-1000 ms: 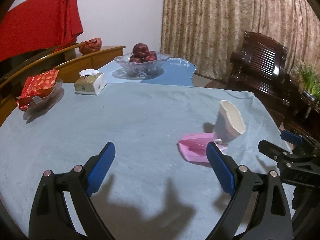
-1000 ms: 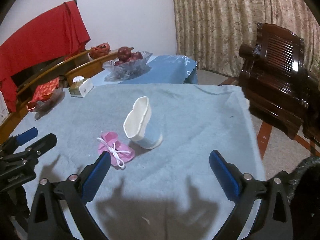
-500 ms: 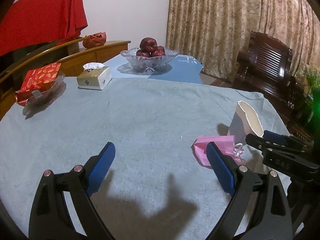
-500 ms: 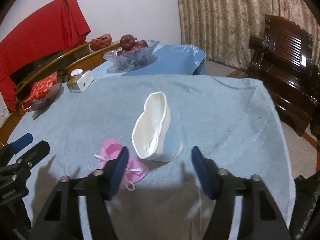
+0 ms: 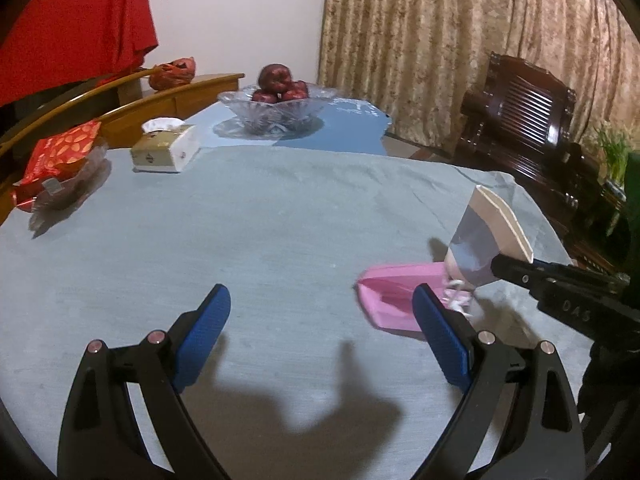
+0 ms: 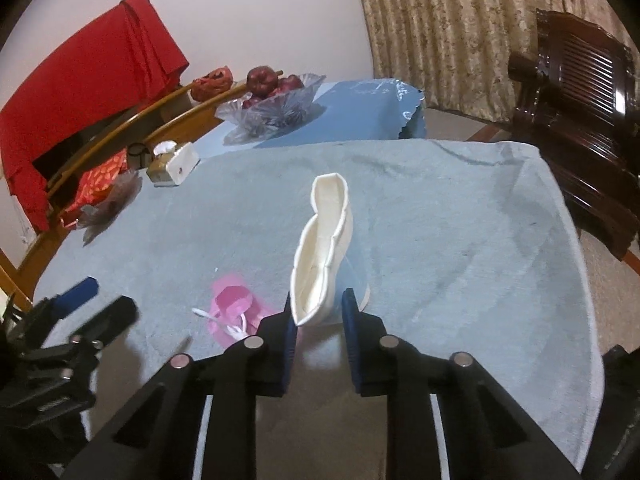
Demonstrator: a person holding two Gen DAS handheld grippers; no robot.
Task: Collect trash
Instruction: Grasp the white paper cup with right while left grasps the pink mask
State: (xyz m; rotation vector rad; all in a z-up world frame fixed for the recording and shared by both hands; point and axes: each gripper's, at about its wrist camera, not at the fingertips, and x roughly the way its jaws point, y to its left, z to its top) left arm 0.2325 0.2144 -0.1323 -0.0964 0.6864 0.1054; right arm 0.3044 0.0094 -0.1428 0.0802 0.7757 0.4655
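A crushed white and blue paper cup (image 6: 325, 248) stands on the grey-blue tablecloth (image 6: 460, 240). My right gripper (image 6: 318, 320) is shut on the cup's near lower edge, squeezing it flat. The cup also shows at the right of the left wrist view (image 5: 486, 236), with the right gripper's finger against it. A pink face mask (image 5: 400, 296) with white ear loops lies flat beside the cup, left of it in the right wrist view (image 6: 236, 310). My left gripper (image 5: 320, 324) is open and empty above the cloth, its right finger just before the mask.
A tissue box (image 5: 166, 148), a red snack packet on a clear dish (image 5: 60, 164) and a glass bowl of red apples (image 5: 276, 104) stand at the far side. A dark wooden chair (image 6: 580, 120) stands right of the table. A wooden bench runs along the left.
My right gripper moved forward to the cup and closed on it, flattening it. The left gripper stayed open and drifted slightly.
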